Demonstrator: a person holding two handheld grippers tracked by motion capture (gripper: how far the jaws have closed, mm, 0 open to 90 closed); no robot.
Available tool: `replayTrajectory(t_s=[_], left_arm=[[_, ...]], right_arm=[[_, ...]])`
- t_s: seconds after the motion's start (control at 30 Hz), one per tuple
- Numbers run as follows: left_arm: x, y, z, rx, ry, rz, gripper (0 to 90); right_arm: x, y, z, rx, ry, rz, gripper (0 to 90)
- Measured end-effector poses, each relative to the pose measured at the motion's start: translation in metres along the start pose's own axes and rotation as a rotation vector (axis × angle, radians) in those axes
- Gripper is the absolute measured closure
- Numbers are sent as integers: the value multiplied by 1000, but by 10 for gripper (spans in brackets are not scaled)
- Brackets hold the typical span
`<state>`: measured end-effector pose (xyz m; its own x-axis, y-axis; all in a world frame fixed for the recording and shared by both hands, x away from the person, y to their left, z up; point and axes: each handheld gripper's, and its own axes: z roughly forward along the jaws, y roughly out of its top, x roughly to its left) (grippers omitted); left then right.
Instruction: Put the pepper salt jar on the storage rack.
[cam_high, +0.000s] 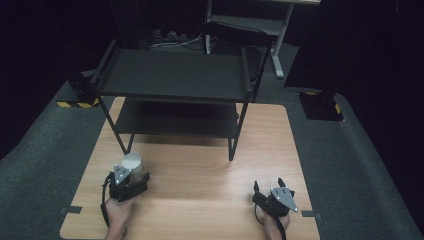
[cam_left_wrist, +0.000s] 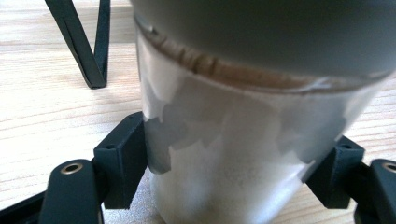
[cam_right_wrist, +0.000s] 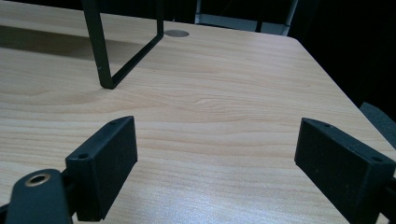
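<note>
Your left gripper (cam_high: 131, 176) sits at the near left of the wooden table (cam_high: 200, 170), its jaws closed against both sides of an upright white cup (cam_left_wrist: 243, 154). The cup stands on the table just in front of the black two-tier rack's (cam_high: 175, 75) near left leg. Your right gripper (cam_high: 270, 187) rests at the near right, jaws spread wide and holding nothing.

left gripper (cam_high: 131, 176): black, grey plate | right gripper (cam_high: 268, 188): black, grey plate, cable
</note>
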<state>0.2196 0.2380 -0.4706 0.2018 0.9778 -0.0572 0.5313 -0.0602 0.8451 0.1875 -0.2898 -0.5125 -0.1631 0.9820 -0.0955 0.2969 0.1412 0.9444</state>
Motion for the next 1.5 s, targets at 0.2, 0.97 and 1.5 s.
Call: replayTrajectory(t_s=[0.2,0.97,1.5], left_arm=[[-6,2,-1,5,18,4,265],[-14,11,-14,30,33,21,271],[-16,57,-40,4,-60,76,271]], right_arm=[[0,0,0,0,-2,-1,122],[0,0,1,-1,-2,-1,121],[-1,-1,0,-4,1,5,118]])
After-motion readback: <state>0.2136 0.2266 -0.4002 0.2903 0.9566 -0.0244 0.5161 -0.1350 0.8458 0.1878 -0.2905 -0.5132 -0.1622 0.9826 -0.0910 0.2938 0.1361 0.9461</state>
